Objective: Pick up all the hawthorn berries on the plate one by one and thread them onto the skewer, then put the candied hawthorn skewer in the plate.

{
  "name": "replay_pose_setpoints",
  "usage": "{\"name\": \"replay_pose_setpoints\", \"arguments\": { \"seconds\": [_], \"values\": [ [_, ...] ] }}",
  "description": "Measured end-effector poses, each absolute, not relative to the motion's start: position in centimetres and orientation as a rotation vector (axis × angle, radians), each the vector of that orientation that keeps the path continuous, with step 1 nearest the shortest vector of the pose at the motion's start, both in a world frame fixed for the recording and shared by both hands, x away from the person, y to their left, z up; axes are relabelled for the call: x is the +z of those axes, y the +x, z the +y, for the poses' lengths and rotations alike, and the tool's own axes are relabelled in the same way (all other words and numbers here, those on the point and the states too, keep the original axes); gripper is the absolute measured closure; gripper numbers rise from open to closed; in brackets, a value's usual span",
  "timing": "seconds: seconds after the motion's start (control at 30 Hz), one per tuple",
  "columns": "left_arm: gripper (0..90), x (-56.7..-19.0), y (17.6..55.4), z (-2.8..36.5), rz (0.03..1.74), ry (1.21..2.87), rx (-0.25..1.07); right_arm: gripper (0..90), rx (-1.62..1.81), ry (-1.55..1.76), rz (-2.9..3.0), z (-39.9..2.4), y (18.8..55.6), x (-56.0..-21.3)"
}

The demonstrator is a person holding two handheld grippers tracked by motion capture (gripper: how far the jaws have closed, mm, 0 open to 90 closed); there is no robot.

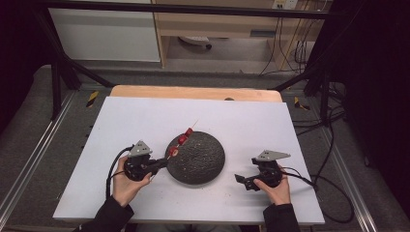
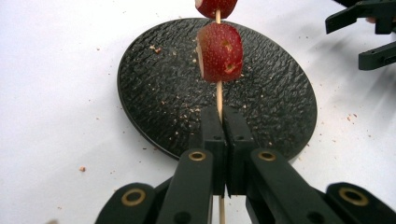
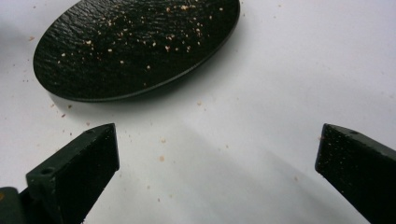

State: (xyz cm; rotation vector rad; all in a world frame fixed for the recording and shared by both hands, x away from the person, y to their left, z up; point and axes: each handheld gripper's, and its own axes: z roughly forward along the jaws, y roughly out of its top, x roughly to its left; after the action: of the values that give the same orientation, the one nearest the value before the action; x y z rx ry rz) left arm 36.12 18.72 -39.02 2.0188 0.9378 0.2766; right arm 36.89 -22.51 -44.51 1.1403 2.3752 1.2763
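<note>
A thin wooden skewer [image 2: 219, 95] carries red fruit pieces [image 2: 220, 52] and slants up over a round black textured plate [image 2: 163, 88]. My left gripper [image 2: 223, 116] is shut on the skewer's lower end, at the plate's left edge [image 1: 159, 164]. In the high view the fruit pieces [image 1: 182, 139] hang above the plate [image 1: 203, 162]. My right gripper [image 1: 240, 180] stands open to the right of the plate, nothing between its jaws [image 3: 217, 158]. The right gripper view has the plate [image 3: 135, 42] at upper left, dotted with crumbs.
The plate rests on a white sheet [image 1: 145, 121] over a wooden table [image 1: 193, 93]. Crumbs lie scattered around the plate [image 3: 161, 157]. Black cables trail from both grippers [image 1: 110, 176]. Frame rails and a dark floor lie beyond the table.
</note>
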Motion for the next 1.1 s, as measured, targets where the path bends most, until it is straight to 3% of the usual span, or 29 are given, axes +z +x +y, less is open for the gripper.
{"name": "replay_pose_setpoints", "arguments": {
  "seconds": [1.1],
  "values": [
    [88.6,-40.2,40.0,14.4,0.990,2.216,0.218,0.5,1.254,1.178,2.367,-25.2,35.5,-45.6]
  ]
}}
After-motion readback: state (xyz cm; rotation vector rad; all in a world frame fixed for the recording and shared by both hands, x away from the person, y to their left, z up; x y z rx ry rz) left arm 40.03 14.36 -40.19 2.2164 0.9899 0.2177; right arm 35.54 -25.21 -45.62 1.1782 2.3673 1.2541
